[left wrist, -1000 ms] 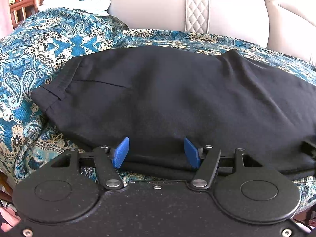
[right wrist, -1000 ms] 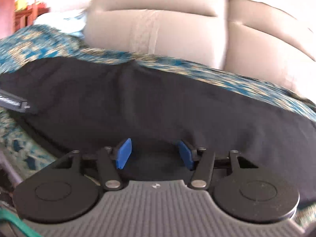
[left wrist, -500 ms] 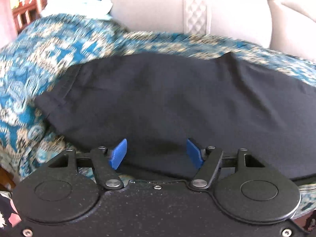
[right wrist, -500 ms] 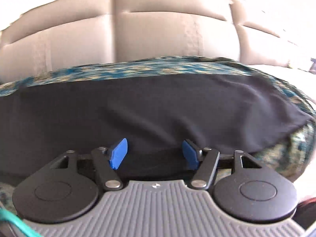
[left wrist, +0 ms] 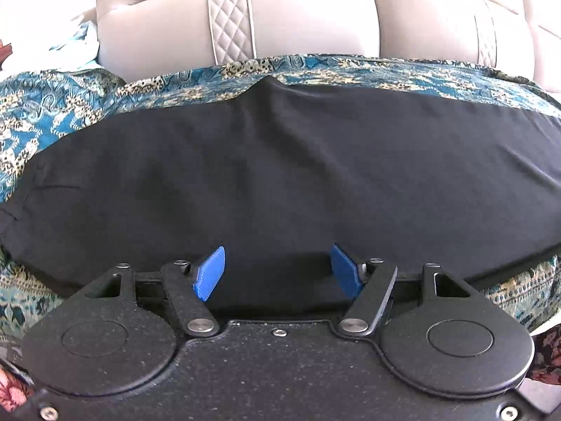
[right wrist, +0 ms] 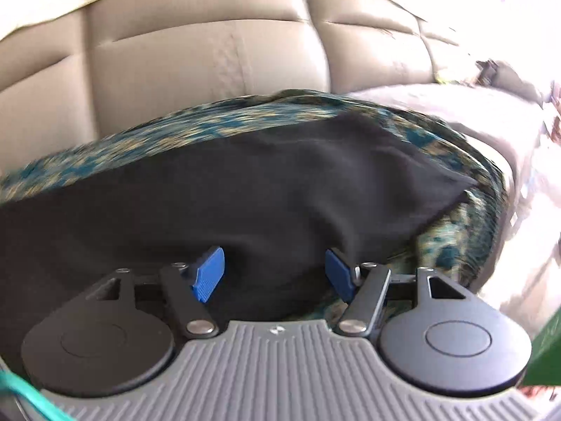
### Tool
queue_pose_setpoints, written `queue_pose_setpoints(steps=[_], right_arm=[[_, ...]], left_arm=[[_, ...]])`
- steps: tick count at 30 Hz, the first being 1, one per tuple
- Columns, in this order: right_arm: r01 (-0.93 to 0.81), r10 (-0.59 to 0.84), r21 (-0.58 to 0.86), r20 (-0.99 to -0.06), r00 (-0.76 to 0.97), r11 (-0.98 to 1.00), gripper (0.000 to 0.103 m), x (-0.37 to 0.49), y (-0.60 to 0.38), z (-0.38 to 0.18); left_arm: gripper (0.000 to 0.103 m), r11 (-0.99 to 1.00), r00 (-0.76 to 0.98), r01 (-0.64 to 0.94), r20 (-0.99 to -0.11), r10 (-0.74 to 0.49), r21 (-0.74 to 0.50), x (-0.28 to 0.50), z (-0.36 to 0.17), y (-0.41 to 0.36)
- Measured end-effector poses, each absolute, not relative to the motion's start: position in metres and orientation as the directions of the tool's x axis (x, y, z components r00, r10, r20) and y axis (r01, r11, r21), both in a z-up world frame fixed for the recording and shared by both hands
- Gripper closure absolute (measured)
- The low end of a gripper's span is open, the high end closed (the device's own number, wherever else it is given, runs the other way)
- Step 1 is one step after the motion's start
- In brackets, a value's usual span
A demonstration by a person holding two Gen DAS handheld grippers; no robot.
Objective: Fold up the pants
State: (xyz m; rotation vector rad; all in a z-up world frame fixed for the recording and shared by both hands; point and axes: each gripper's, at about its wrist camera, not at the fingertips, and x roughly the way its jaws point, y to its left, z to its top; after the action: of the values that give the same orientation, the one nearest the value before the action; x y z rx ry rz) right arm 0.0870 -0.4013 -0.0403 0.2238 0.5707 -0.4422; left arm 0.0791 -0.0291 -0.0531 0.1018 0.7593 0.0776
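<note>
Beige leather sofa [left wrist: 315,17] behind; my jaws, both parted and empty, have slid rightward along flat black cloth pants [left wrist: 280,175], next fold pending.

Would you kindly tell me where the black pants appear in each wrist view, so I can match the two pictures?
Left wrist view: the black pants stretch across the whole middle, edge to edge, above the open left gripper.
Right wrist view: the pants fill the left and centre, ending in a corner at the right.
Shared landmark: the blue patterned cloth beneath them, before the beige sofa back.
</note>
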Motion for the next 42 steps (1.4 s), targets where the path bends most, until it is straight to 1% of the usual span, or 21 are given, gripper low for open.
queue_pose_setpoints(steps=[5, 10, 14, 18, 21, 22, 23, 25, 27, 29, 32, 36, 38, 39, 40, 41, 42], right_arm=[[0.58, -0.373, 0.233, -0.571, 0.731, 0.781, 0.028, 0.081, -0.455, -0.039], [0.649, -0.383, 0.405, -0.564, 0.731, 0.643, 0.028, 0.068, -0.505, -0.042], [0.688, -0.417, 0.47, -0.559, 0.717, 0.553, 0.028, 0.061, -0.531, -0.046], [0.678, -0.411, 0.539, -0.542, 0.733, 0.499, 0.028, 0.059, -0.55, -0.051], [0.69, -0.42, 0.52, -0.551, 0.721, 0.503, 0.032, 0.065, -0.556, -0.052], [0.699, -0.427, 0.506, -0.557, 0.712, 0.505, 0.039, 0.067, -0.557, -0.052], [0.707, -0.431, 0.494, -0.565, 0.704, 0.507, 0.043, 0.068, -0.559, -0.052], [0.728, -0.438, 0.474, -0.587, 0.681, 0.496, 0.049, 0.07, -0.563, -0.054], [0.733, -0.438, 0.475, -0.593, 0.675, 0.487, 0.049, 0.069, -0.566, -0.055], [0.727, -0.433, 0.466, -0.591, 0.68, 0.504, 0.053, 0.07, -0.565, -0.054], [0.721, -0.438, 0.417, -0.59, 0.678, 0.554, 0.053, 0.076, -0.557, -0.052], [0.733, -0.458, 0.368, -0.598, 0.657, 0.572, 0.053, 0.084, -0.555, -0.051], [0.737, -0.464, 0.357, -0.599, 0.652, 0.574, 0.063, 0.086, -0.556, -0.049], [0.739, -0.469, 0.348, -0.6, 0.648, 0.577, 0.069, 0.087, -0.555, -0.048], [0.742, -0.475, 0.337, -0.601, 0.643, 0.58, 0.077, 0.087, -0.555, -0.047], [0.743, -0.48, 0.327, -0.6, 0.641, 0.583, 0.082, 0.088, -0.554, -0.046], [0.744, -0.484, 0.323, -0.597, 0.64, 0.586, 0.085, 0.088, -0.553, -0.044]], left_arm=[[0.03, 0.996, 0.695, -0.058, -0.714, 0.087, 0.065, 0.084, -0.052, -0.014], [0.026, 0.992, 0.691, -0.053, -0.713, 0.118, 0.113, 0.087, -0.052, -0.016], [0.022, 0.992, 0.668, -0.065, -0.734, 0.121, 0.104, 0.093, -0.05, -0.014], [0.019, 0.992, 0.658, -0.075, -0.742, 0.129, 0.105, 0.097, -0.05, -0.014], [0.019, 0.99, 0.654, -0.081, -0.744, 0.139, 0.114, 0.099, -0.049, -0.016], [0.019, 0.99, 0.652, -0.083, -0.745, 0.142, 0.116, 0.099, -0.049, -0.016], [0.019, 0.99, 0.651, -0.083, -0.745, 0.143, 0.117, 0.1, -0.049, -0.016], [0.019, 0.989, 0.65, -0.084, -0.746, 0.144, 0.119, 0.101, -0.048, -0.017], [0.018, 0.989, 0.648, -0.086, -0.747, 0.146, 0.118, 0.101, -0.048, -0.017], [0.018, 0.989, 0.648, -0.09, -0.747, 0.148, 0.117, 0.101, -0.048, -0.017], [0.018, 0.989, 0.647, -0.094, -0.747, 0.15, 0.117, 0.102, -0.048, -0.018], [0.018, 0.989, 0.647, -0.094, -0.747, 0.15, 0.117, 0.102, -0.049, -0.019], [0.018, 0.989, 0.648, -0.094, -0.747, 0.151, 0.118, 0.102, -0.048, -0.019], [0.018, 0.989, 0.649, -0.094, -0.746, 0.151, 0.118, 0.102, -0.049, -0.019], [0.018, 0.989, 0.649, -0.094, -0.745, 0.151, 0.118, 0.101, -0.049, -0.019], [0.018, 0.988, 0.65, -0.095, -0.745, 0.152, 0.118, 0.101, -0.049, -0.02], [0.018, 0.988, 0.65, -0.096, -0.745, 0.152, 0.118, 0.101, -0.049, -0.02]])
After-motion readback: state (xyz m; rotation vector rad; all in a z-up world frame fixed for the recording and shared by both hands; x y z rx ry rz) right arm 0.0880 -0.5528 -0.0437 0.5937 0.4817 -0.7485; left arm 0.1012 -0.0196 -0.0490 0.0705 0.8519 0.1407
